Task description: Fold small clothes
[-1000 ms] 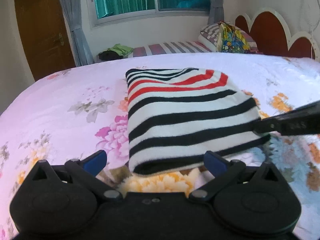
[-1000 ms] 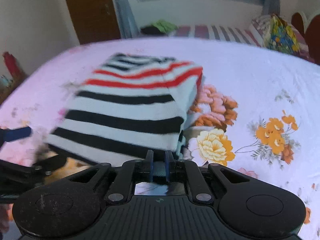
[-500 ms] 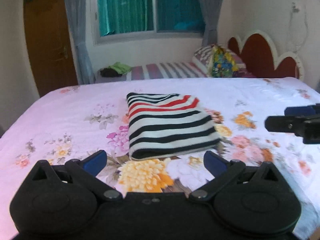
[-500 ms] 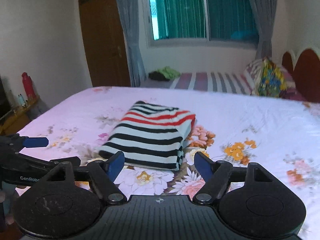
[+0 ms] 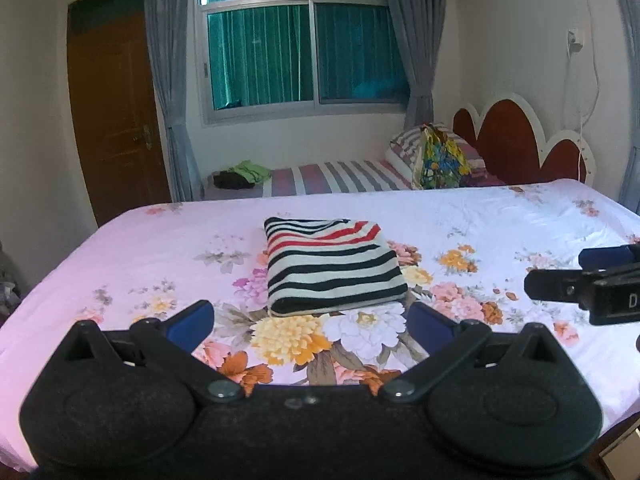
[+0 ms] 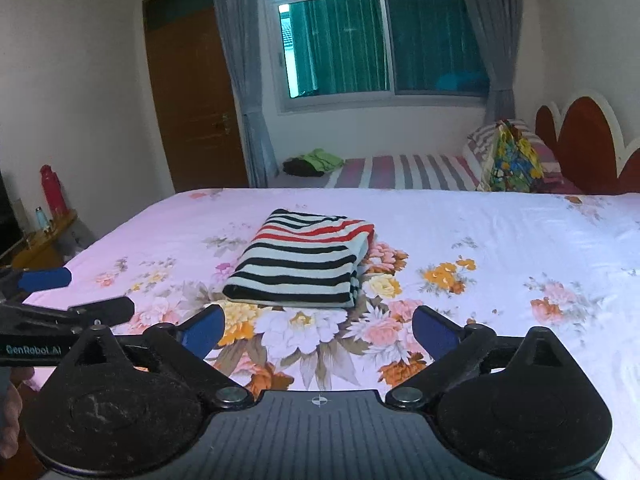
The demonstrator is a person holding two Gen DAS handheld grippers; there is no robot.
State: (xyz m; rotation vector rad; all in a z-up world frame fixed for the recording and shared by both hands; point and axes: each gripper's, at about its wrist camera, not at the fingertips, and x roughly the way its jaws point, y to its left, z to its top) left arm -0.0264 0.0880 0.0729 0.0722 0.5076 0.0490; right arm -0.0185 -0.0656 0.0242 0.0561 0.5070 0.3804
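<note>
A folded garment (image 5: 332,268) with black, white and red stripes lies flat on the pink floral bed (image 5: 140,256); the right wrist view shows the same garment (image 6: 300,266) on the bed (image 6: 500,240). My left gripper (image 5: 312,326) is open, held back from the garment's near edge, with nothing between its blue pads. My right gripper (image 6: 318,330) is still opening wide, also clear of the garment and holding nothing. Each gripper shows at the side of the other's view: the right gripper (image 5: 560,274) and the left gripper (image 6: 96,294).
A second bed with a striped sheet (image 5: 344,176), a pillow and a colourful bag (image 5: 438,158) stands behind, with green and dark clothes (image 5: 240,174) at its foot. A red bottle (image 6: 54,192) stands on a side table at the left. A door and window lie beyond.
Both grippers have drawn back and up from the garment, which now looks smaller and farther away. The right gripper has let go of its near edge and its jaws have gone from shut to wide.
</note>
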